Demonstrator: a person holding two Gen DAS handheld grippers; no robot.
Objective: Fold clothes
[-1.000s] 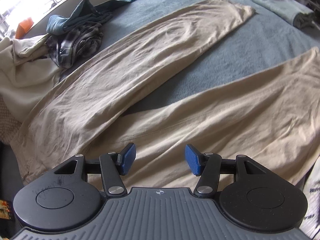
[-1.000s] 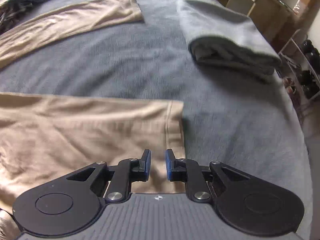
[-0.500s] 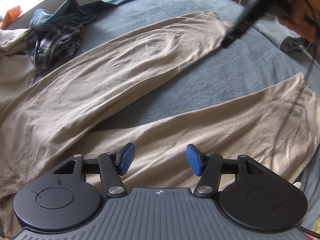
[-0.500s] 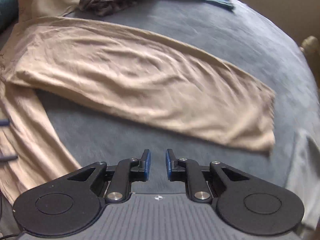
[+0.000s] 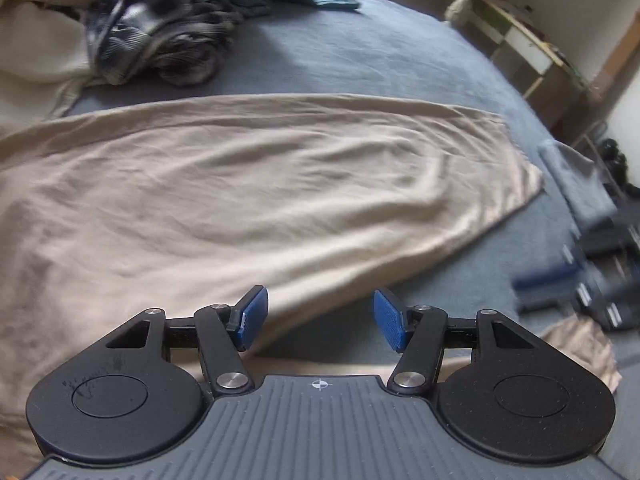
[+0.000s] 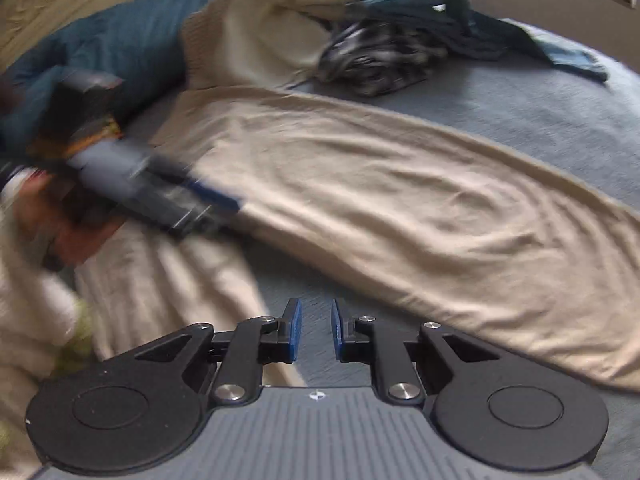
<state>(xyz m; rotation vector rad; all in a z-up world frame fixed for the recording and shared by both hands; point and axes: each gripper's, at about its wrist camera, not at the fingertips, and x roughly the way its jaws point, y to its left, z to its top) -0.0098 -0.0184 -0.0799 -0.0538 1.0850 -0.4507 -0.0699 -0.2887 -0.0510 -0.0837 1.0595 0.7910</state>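
Note:
Beige trousers (image 5: 260, 200) lie spread on the blue-grey bed, one leg running across the left wrist view to its hem at the right. My left gripper (image 5: 320, 320) hovers open over that leg's near edge, nothing between its blue pads. In the right wrist view the same leg (image 6: 400, 220) stretches to the right, and the other leg (image 6: 180, 280) lies rumpled at the lower left. My right gripper (image 6: 316, 332) hangs over the bedding between the two legs, its pads a narrow gap apart and empty. The left gripper's body (image 6: 180, 200) shows blurred over the trousers' upper part.
A heap of plaid and blue clothes (image 5: 160, 40) and a cream garment (image 6: 260, 40) lie at the far side of the bed. A folded grey towel (image 5: 576, 176) sits near the right edge, with shelves (image 5: 520, 40) beyond. A teal pillow (image 6: 100, 52) is at the head.
Both grippers swung across the bed: the left one now faces the far leg, and the right one moved from the near leg's hem toward the trousers' upper part. Jaw openings are unchanged.

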